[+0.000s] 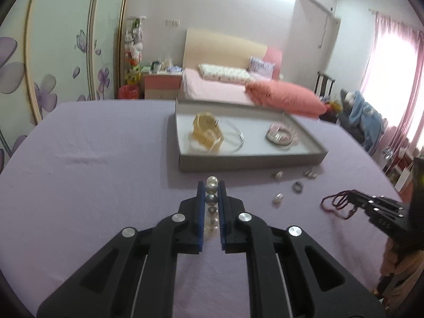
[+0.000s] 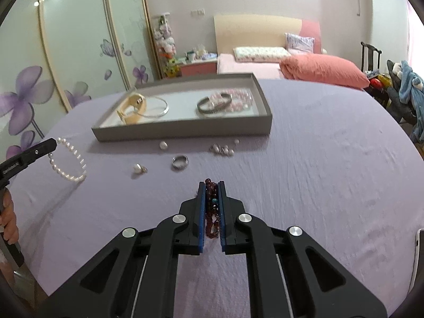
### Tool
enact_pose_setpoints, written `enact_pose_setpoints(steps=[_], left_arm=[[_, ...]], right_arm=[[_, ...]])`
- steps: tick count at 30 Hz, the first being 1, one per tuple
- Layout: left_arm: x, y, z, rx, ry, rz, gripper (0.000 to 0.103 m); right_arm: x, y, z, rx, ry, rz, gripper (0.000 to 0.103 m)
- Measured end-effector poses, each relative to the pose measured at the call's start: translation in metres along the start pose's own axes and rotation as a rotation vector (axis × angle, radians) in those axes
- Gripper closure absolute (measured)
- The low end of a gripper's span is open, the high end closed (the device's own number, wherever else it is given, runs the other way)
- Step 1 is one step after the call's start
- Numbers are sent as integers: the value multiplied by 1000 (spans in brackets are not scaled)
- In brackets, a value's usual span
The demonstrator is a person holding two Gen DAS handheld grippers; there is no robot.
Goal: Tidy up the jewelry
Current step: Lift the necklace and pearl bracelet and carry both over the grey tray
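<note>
Left gripper [image 1: 211,185] is clamped on a pearl bracelet [image 2: 69,162], which hangs from its fingers over the purple tablecloth [image 2: 318,159]. Right gripper [image 2: 211,184] is clamped on a dark red bead bracelet [image 2: 212,206], also off to the near side of the grey tray [image 2: 185,132]. Inside the tray lie a gold watch [image 2: 133,111] with a thin silver bangle [image 2: 156,108] touching it at the left end, and a dark cuff [image 2: 214,105] against pink bead bracelets [image 2: 238,98] at the right. Loose on the cloth between grippers and tray are a silver ring [image 2: 180,162], a pearl earring [image 2: 139,169], a single small pearl piece [image 2: 163,145] and a cluster of small pieces [image 2: 222,149].
</note>
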State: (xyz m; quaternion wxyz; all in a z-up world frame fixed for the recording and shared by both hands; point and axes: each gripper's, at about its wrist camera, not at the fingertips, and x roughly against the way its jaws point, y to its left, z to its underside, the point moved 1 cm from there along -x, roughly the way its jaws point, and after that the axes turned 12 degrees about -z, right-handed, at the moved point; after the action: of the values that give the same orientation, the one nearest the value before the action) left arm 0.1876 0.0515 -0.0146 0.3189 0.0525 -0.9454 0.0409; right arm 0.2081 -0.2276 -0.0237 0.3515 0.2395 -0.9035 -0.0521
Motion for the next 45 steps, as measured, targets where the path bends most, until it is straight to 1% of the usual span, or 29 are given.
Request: enact_pose_setpoints(steps=[4,10,15,24,39,45], left_arm=[[18,0,-6,21,-42,23,93],[37,1,-11,34,-86,48,93],[49,0,-14,39,-117,60,93],[55,-2,-14,41,-139,62,93],[56,-4,-12,42,-136,77,93],[55,-5,-14,45,-140,80,93]], right_arm=[[11,6,-7,19,-55,-12,94],[25,12,-19,45,-125,-29,94],[33,16,-24,52,-164,-38,94],[38,18,-26,58,-182,-44,94],[38,18,-27,62,-186,-38,94],[39,18,-33,65,-196,-36,94]])
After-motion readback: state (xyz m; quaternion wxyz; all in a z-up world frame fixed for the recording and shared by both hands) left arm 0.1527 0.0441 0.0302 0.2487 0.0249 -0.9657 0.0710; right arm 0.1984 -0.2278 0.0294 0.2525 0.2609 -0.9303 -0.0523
